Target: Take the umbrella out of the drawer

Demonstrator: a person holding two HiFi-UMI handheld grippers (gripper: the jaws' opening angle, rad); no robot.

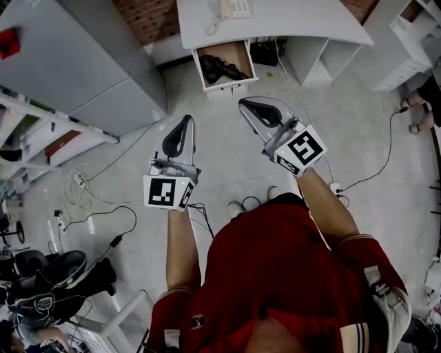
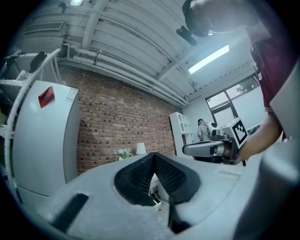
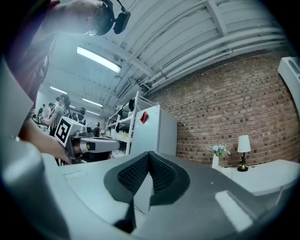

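The umbrella is a dark, folded bundle. It lies inside the open drawer, closer to the left side. Bare wood shows beside it on the right. The drawer sticks out from under a white desk, and a phone sits on top of the desk.

I think the umbrella is light and easy to lift. The cloth outside looks soft and floppy, so it may slide or bunch up if only the cloth gets pinched. There should be a hard stick inside, so a firm pinch across the thick middle of the bundle looks like the best place. The handle would be good too, but from here I cannot tell which end that is. It is too dark and small.

The left gripper and the right gripper are both up in front of the person, over the grey floor. They point level and are well apart from the drawer. Each one has its tongs pressed together, with nothing between them. So nothing is held, and the umbrella is not yet touched. The tongs will need to spread wide before they can go around the bundle.
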